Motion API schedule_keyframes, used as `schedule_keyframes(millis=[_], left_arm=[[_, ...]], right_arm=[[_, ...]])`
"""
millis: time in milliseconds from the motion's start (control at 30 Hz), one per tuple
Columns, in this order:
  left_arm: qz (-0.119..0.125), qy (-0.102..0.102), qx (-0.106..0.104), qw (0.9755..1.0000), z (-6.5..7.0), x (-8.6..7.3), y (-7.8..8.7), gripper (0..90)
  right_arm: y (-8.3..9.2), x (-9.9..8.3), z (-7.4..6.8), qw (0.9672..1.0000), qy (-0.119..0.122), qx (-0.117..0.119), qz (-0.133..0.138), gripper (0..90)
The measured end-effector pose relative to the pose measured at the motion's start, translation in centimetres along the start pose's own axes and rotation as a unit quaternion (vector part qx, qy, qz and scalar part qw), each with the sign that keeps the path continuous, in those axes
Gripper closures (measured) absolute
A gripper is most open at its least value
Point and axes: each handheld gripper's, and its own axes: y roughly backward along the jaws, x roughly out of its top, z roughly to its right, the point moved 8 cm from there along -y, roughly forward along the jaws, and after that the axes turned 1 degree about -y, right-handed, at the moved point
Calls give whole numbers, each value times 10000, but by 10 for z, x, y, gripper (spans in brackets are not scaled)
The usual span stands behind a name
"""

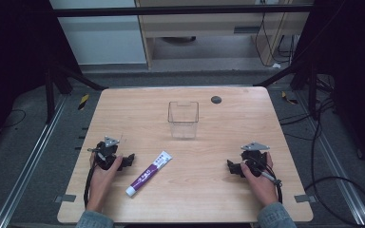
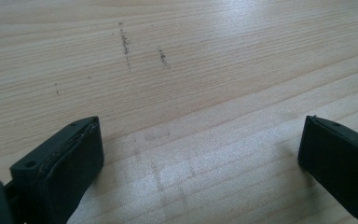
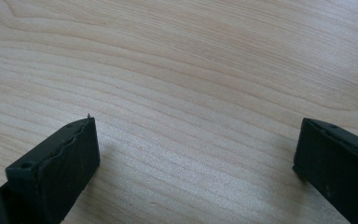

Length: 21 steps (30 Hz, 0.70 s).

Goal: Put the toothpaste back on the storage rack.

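Note:
A white and purple tube (image 1: 148, 174) lies diagonally on the wooden table (image 1: 228, 118), front centre. Behind it stands a clear plastic box (image 1: 183, 119), upright and empty. My left gripper (image 1: 129, 160) rests on the table at the left, just left of the tube, held by a hand. In the left gripper view its jaws stand wide apart over bare wood, so the left gripper (image 2: 200, 144) is open. My right gripper (image 1: 231, 167) rests at the right, apart from the tube. Bare wood lies between its spread jaws, so the right gripper (image 3: 196, 144) is open.
A small dark round disc (image 1: 216, 99) sits near the table's back edge. Metal rails and cables (image 1: 332, 180) run along the floor on both sides. Black frame posts (image 1: 52, 80) stand behind the table corners.

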Motion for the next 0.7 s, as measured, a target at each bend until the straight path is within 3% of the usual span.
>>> schedule_keyframes(millis=[100,167,200,267,367,500,533,700], left_arm=[[32,6,7,10000,1,0,1,14],[75,-93,50,9999,2,0,4,45],[185,-140,103,9997,4,4,10,40],[356,-46,47,9993,6,10,18,41],[453,-89,44,9989,8,14,25,42],[650,-153,-111,9977,18,22,41,38],[704,-252,-212,9970,24,24,47,42],[674,-422,-271,9965,35,29,57,64]], right_arm=[[0,0,0,10000,-1,1,8,4],[0,0,0,10000,7,-3,2,4],[0,0,0,10000,8,1,2,4],[0,0,0,10000,-5,14,4,4],[0,0,0,10000,1,9,6,4],[0,0,0,10000,-11,9,3,4],[0,0,0,10000,-10,9,4,4],[0,0,-1,10000,-36,5,4,5]])
